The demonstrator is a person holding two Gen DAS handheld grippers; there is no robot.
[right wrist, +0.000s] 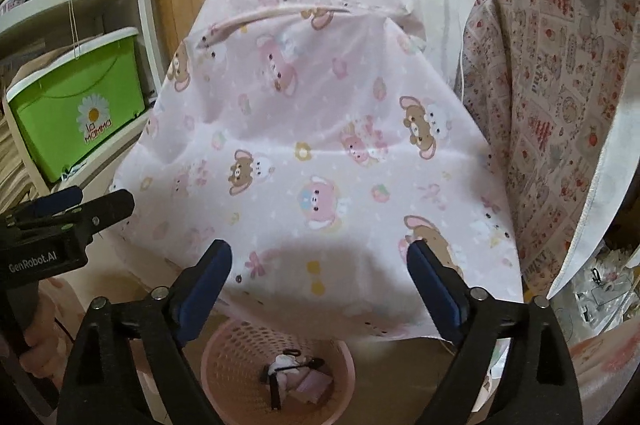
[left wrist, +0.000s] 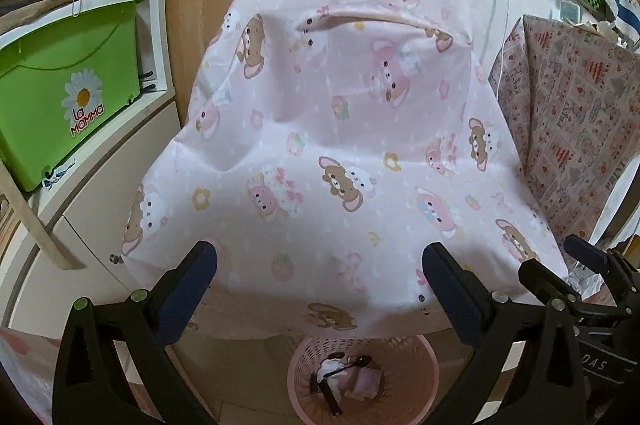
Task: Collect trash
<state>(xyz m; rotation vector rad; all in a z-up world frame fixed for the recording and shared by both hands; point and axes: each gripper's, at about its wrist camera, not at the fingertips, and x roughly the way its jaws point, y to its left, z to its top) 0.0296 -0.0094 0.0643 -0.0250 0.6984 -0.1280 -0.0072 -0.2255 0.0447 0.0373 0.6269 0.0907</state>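
From the left wrist, the left gripper (left wrist: 320,285) has its fingers (left wrist: 188,289) spread wide with nothing between them, held above the front edge of a bench draped in a pink bear-print cloth (left wrist: 320,145). Below that edge a pink basket (left wrist: 420,365) stands on the floor, and the trash (left wrist: 344,381) lies in its bottom: a black spoon, a dark stick-like piece and some crumpled white and pink scraps. No loose rubbish shows on the cloth in this view. The right gripper (left wrist: 592,265) appears at the right edge, close beside the left one, so the two could knock together if either hand swings sideways. From the right wrist, the right gripper (right wrist: 320,285) also has its fingers (right wrist: 208,285) spread and empty, above the same basket (right wrist: 224,357), whose contents (right wrist: 292,373) sit low inside. The cloth (right wrist: 304,145) hangs down over the back of the basket's rim, so a finger lowered carelessly could snag the hem and drag the cloth, or tip the light basket and spill what has been gathered. The left gripper (right wrist: 60,209) sits at the left edge. The patterned drape (right wrist: 560,105) at the right may hide leftover pieces, so something could be missed.
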